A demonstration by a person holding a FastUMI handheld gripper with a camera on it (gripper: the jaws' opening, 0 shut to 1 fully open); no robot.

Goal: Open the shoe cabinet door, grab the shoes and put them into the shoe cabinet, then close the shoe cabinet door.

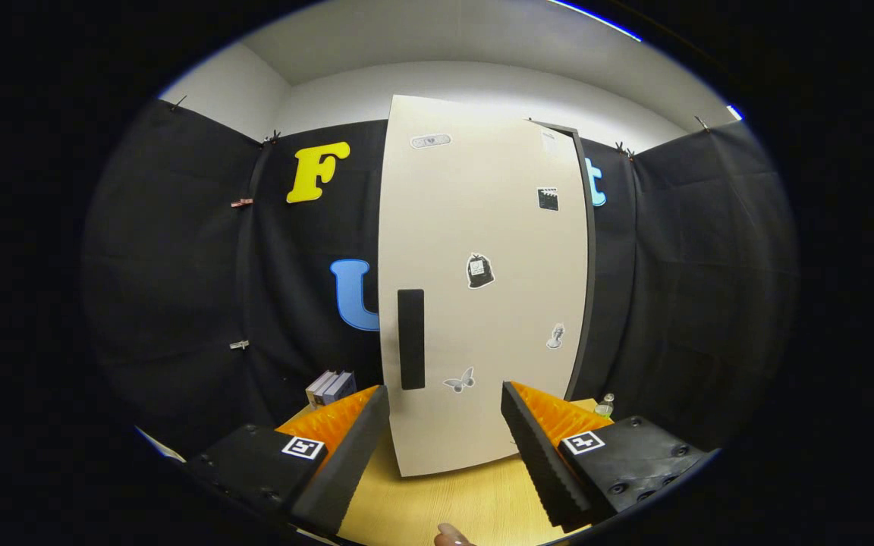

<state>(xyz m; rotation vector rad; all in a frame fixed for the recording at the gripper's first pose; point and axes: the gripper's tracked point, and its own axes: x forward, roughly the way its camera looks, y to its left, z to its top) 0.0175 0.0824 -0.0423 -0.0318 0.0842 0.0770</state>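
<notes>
Your gripper (pixel 444 425): fingers spread apart, nothing between, ridged inner pads (pixel 536 447). Behind each, a black block with square marker (pixel 583 442) and screws.

No readable word, number or brand found.

Carried only picture stickers on the pale shoe cabinet door (pixel 482 288): a plaster-shaped one (pixel 430 141) near the top, a clapperboard (pixel 548 199) below the upper hinge-side corner, a dark bag-like shape (pixel 479 271) at mid-height, a small grey figure (pixel 555 336) lower down, and a butterfly (pixel 460 381) near the bottom; any print on them was too small to make out. Bore a square black-and-white coded marker on the left finger (pixel 303 447) and another on the right finger (pixel 583 442) of the gripper (pixel 444 390), held spread wide with nothing between, just short of the door.
</notes>
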